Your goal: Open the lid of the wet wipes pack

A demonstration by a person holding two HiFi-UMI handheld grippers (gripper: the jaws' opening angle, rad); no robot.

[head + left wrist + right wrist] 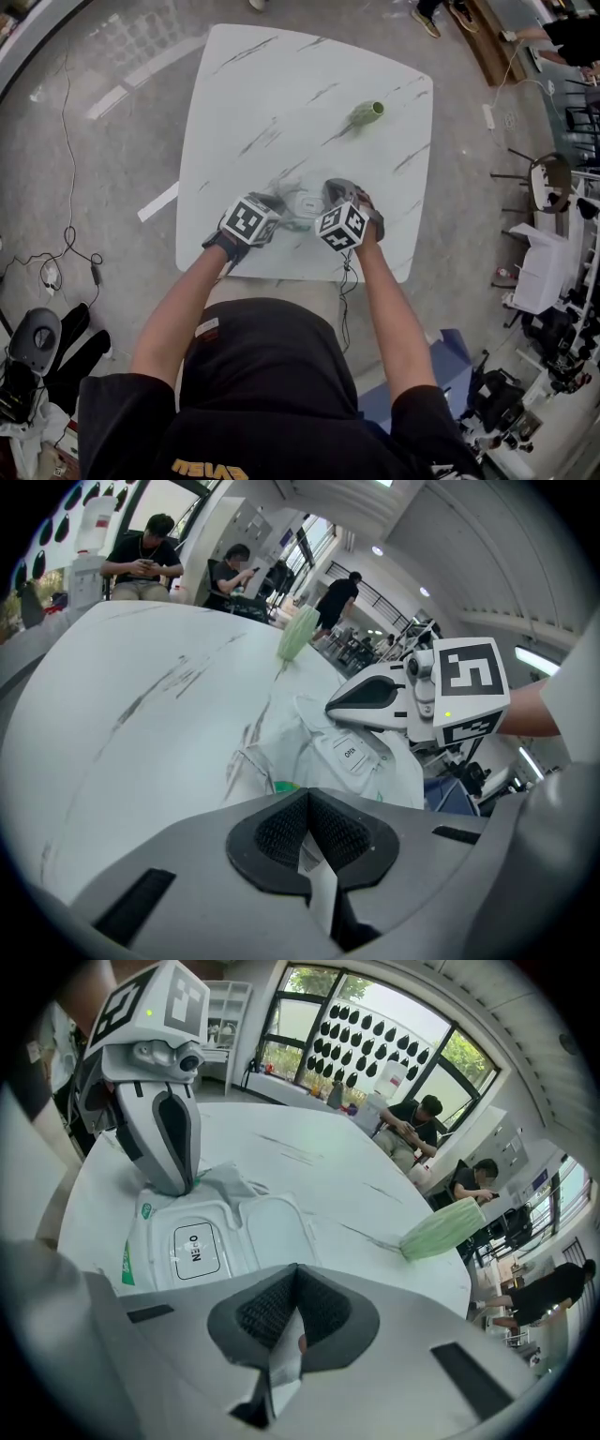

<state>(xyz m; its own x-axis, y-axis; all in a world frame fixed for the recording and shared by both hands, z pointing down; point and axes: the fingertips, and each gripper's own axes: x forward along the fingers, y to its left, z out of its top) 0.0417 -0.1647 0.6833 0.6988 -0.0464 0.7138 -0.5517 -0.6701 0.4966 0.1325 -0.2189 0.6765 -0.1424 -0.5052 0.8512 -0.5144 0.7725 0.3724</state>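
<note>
The white wet wipes pack [305, 204] lies near the table's front edge, between my two grippers. Its top carries a sticker marked OPEN [197, 1251], and beside that a rounded lid panel [272, 1227] lies flat and appears swung open. My left gripper [309, 841] is shut on a strip of the pack's white wrapper at one end. It shows as a grey finger [173, 1147] pressed onto the pack. My right gripper [292, 1321] is shut on white wrapper film at the opposite end. Its grey body [375, 697] hangs over the pack.
A pale green vase [366, 114] lies on its side further back on the white marble table [253, 84]. Cables and gear lie on the floor to the left. Several people sit at tables beyond the far edge [141, 560].
</note>
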